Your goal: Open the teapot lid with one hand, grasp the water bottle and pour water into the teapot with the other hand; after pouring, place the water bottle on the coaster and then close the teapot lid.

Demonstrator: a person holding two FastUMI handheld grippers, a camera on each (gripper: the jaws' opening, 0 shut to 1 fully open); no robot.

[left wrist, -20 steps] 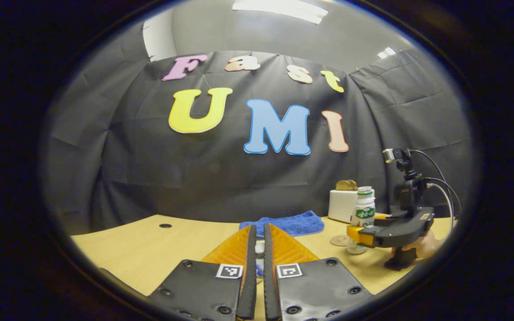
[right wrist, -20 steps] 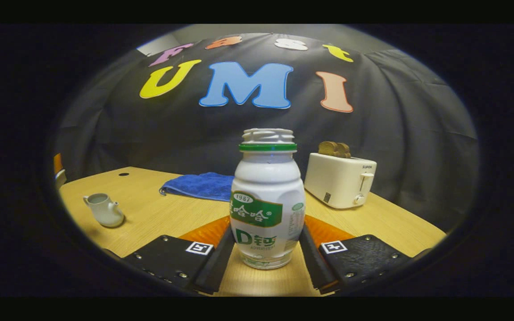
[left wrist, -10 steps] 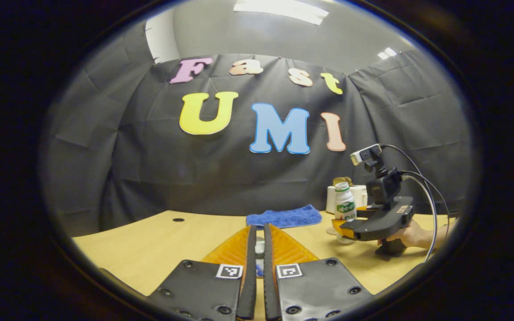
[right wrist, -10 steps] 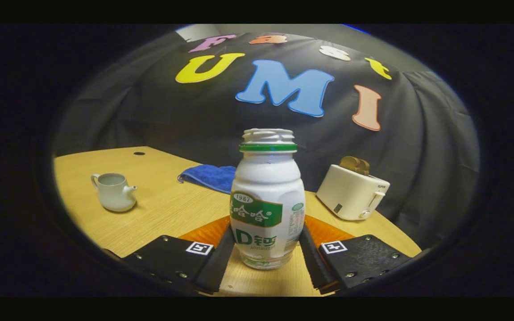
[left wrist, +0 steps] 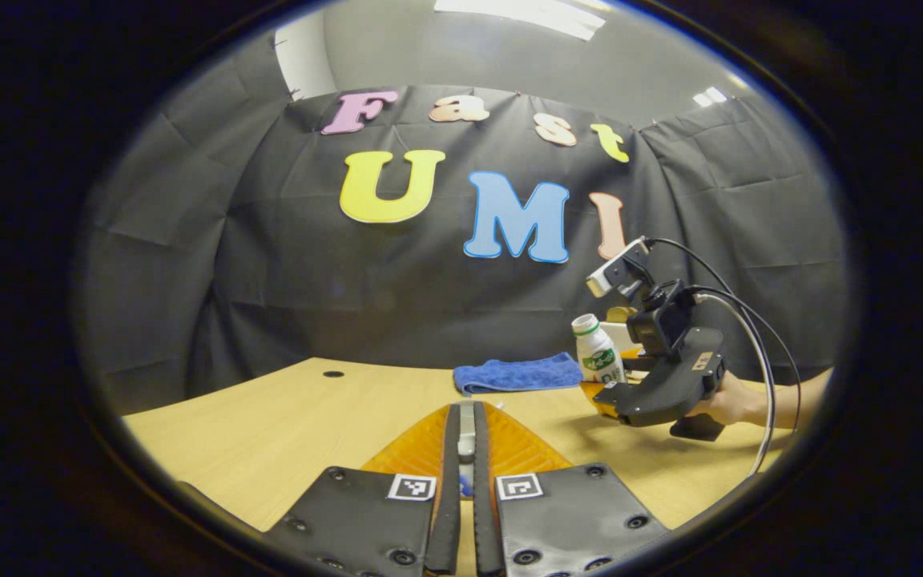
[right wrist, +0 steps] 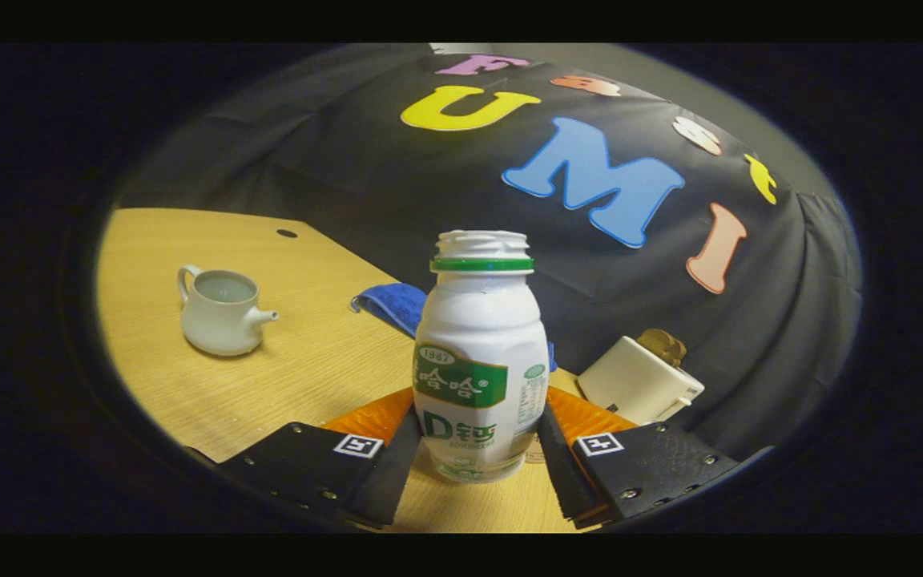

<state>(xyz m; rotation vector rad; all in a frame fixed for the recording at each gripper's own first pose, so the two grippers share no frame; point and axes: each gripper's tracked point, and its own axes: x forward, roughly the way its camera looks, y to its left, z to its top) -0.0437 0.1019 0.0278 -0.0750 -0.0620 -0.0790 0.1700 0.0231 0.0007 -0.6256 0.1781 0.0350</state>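
Bottle [right wrist: 481,365] being pinched by right gripper [right wrist: 477,449], leaning toward open teapot [right wrist: 221,311] on desk [right wrist: 301,377] | left gripper [left wrist: 466,457] fingers pinching lid | advice: be centring mouth over opening, tipping slowly

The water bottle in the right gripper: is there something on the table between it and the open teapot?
Nothing visible. In the right gripper view the water bottle sits between the fingers of the right gripper, and only bare table lies between it and the teapot. The blue cloth lies farther back, off that line.
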